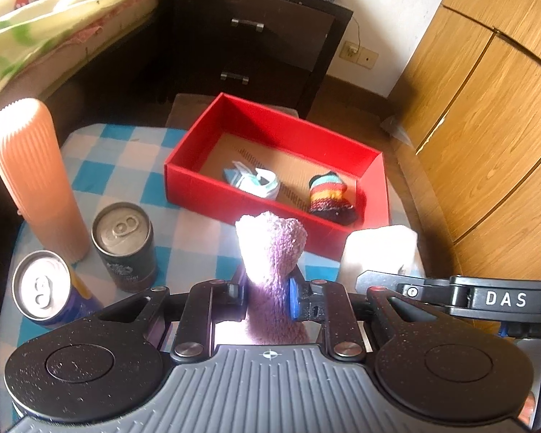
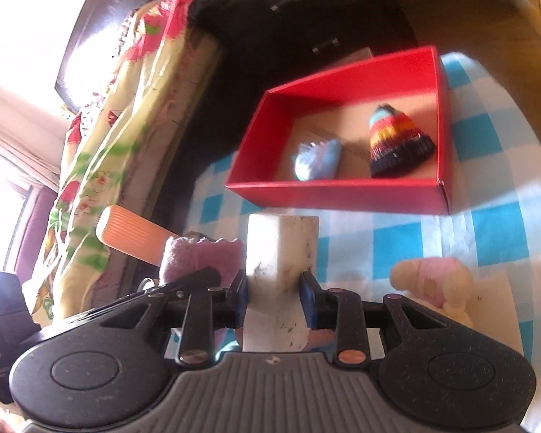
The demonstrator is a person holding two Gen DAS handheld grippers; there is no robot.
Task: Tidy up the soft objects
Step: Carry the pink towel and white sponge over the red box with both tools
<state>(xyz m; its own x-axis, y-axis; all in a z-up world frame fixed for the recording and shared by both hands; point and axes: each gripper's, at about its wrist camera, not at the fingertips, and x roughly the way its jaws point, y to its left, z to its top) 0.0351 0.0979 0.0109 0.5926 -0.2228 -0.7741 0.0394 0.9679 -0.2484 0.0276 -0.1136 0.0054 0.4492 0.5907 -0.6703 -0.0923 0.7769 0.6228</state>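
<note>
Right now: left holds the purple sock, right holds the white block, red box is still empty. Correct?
Not quite. The red box isn't empty: a light blue sock and a striped knit piece lie in it, per the left wrist view. The left gripper holds the purple sock; the right gripper holds the white block.

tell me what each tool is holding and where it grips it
Left tool: purple sock, pinched around its middle. Right tool: white block, clamped across its lower sides.

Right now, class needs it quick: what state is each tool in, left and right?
Left tool: closed on the purple fuzzy sock.
Right tool: closed on the white foam block.
</note>
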